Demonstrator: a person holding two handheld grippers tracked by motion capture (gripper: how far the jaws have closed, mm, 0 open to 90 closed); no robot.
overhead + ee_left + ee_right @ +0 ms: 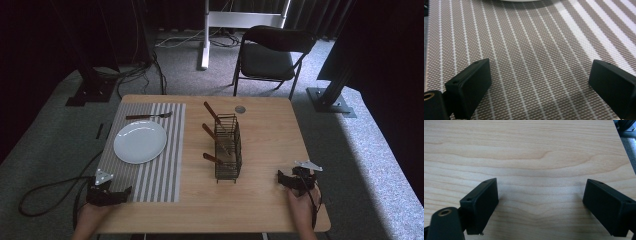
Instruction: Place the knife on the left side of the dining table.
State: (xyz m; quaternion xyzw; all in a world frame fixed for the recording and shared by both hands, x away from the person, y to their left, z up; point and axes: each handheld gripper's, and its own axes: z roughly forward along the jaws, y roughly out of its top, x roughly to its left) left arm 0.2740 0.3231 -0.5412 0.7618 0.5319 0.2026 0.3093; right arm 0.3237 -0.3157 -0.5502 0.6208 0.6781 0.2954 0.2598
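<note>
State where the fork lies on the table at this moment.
In the high view, the fork lies across the far end of the striped placemat on the table's left side, just beyond the white plate and left of the wire caddy.

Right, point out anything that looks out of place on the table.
Little stands out. A small grey disc lies alone near the table's far edge, beyond the wire caddy. The fork sits beyond the plate, not beside it.

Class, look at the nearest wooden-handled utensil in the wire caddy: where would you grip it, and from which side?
Grip the wooden handle where it juts up and left out of the wire caddy. Come from above on the caddy's left with the open left gripper; the working end is buried inside the mesh, so likely only the handle is free.
</note>
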